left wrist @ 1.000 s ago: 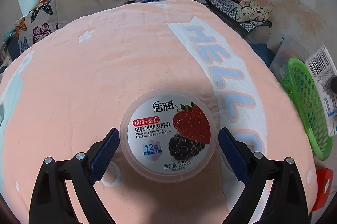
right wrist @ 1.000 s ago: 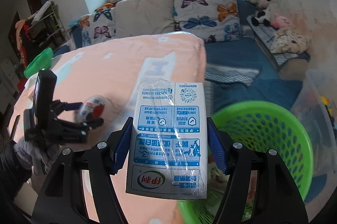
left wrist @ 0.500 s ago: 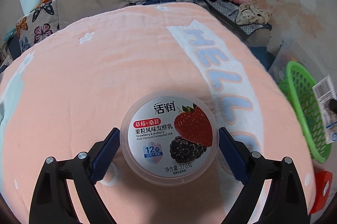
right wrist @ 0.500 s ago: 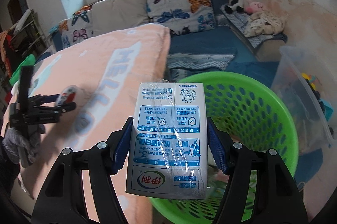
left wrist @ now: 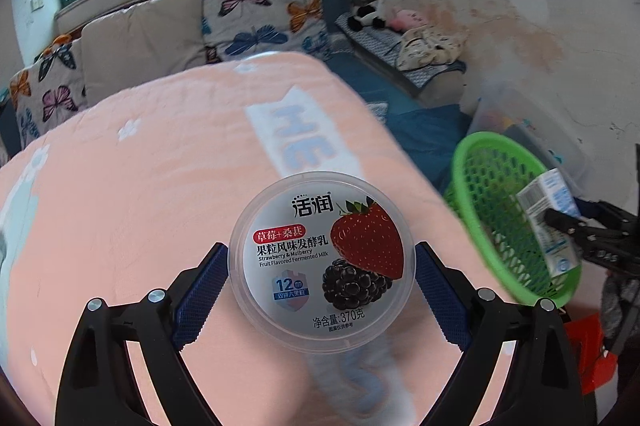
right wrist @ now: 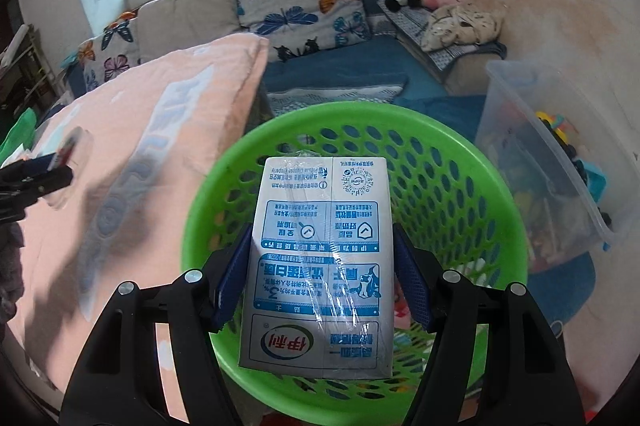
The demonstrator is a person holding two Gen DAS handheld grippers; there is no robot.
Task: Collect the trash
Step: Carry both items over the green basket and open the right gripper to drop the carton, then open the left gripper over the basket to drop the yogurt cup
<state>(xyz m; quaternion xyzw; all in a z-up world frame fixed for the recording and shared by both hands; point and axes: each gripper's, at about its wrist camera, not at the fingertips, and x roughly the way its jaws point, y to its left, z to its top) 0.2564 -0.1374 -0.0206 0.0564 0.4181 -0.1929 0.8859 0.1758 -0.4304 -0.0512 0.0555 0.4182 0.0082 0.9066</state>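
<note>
Right now I have the white-and-blue printed milk carton [right wrist: 320,266] clamped between the blue pads of my right gripper [right wrist: 322,276], and it hangs directly over the mouth of the round green perforated plastic basket [right wrist: 472,185], which sits on the floor just beside the bed. So I judge I'm at the drop step for this piece: the next move calls for spreading the jaws so the carton falls inside the rim, not onto it.

My left gripper [left wrist: 320,286] grips the round clear-lidded strawberry-and-mulberry yogurt tub [left wrist: 322,258] by its sides, held above the peach-pink blanket with pale blue lettering [left wrist: 140,165]. That tub, I reckon, goes next: I must carry it across the bed edge to the basket, keeping clear of my right gripper.
</note>
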